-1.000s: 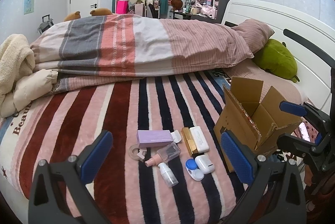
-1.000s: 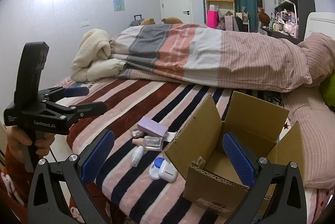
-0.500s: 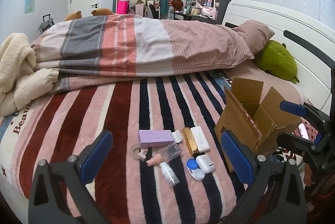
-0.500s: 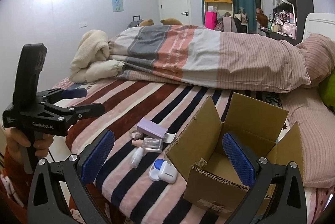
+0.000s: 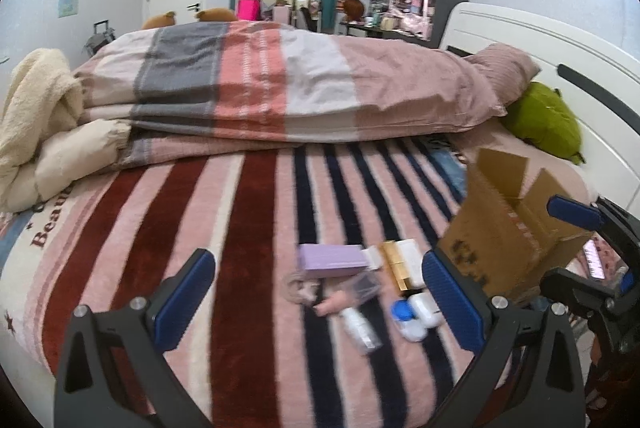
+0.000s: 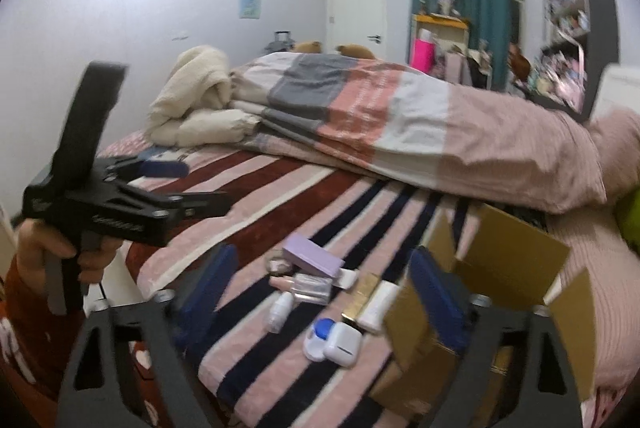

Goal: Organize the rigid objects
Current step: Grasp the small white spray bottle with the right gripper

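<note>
Small items lie grouped on the striped bed: a lilac box (image 5: 333, 260) (image 6: 313, 259), a clear spray bottle (image 5: 358, 288) (image 6: 308, 284), a small white bottle (image 5: 360, 328) (image 6: 280, 306), a gold box (image 5: 396, 264) (image 6: 360, 294), a white tube (image 6: 378, 302), and a blue-and-white case (image 5: 412, 314) (image 6: 332, 342). An open cardboard box (image 5: 508, 224) (image 6: 496, 268) stands to their right. My left gripper (image 5: 320, 300) is open and empty, just before the items. My right gripper (image 6: 324, 292) is open and empty, near them and the box.
A folded striped duvet (image 5: 280, 88) lies across the far half of the bed. A cream blanket (image 5: 36, 116) is at the left, a green plush (image 5: 544, 124) by the white headboard. The left gripper also shows in the right wrist view (image 6: 120, 212).
Both views have shifted. The right gripper swung left, from over the cardboard box towards the small items. The left gripper drifted left, so the items now sit further right.
</note>
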A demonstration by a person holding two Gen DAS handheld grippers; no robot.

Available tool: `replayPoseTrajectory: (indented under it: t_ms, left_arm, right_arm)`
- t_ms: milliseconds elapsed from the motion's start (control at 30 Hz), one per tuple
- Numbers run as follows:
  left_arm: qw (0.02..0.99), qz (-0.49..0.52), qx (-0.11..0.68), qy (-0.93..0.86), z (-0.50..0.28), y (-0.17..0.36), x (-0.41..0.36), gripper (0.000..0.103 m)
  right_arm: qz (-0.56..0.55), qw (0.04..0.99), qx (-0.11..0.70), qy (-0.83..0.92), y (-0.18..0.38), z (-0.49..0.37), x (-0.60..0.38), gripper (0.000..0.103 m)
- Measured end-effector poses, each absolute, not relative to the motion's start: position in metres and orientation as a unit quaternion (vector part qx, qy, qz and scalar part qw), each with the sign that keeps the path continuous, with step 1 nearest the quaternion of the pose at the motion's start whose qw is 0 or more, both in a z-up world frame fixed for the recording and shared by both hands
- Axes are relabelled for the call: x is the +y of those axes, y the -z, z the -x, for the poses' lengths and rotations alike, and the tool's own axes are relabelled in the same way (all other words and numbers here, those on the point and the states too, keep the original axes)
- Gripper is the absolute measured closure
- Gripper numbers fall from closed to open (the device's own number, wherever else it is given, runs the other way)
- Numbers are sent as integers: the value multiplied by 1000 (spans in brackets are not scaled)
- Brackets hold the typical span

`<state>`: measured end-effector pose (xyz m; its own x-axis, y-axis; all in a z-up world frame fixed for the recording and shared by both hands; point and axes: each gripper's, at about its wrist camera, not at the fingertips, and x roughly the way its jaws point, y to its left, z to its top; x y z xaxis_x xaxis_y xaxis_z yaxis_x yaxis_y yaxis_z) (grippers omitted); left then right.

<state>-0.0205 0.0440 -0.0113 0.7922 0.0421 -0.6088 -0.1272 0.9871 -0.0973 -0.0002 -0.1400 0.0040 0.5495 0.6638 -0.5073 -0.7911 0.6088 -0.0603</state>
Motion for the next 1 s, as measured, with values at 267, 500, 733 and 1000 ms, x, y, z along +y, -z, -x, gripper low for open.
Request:
replayPoseTrajectory:
  t_ms: [267,500,733,1000]
  left_arm:
    - [927,96,353,-85,25,56,97,0]
    - [915,93,380,-104,25,98,118,0]
    - [913,112,388,-65,20,117,119,0]
    - [905,151,397,30,8,109,101,0]
  right_arm:
    - [159,800,334,-472,75,-4,-72,60]
    - [148,798,419,-406,147,-36,-59,68]
    - [135,794,455,-380,162,-58,-57,79]
    - [133,795,418,-418,135,-46,-61,83]
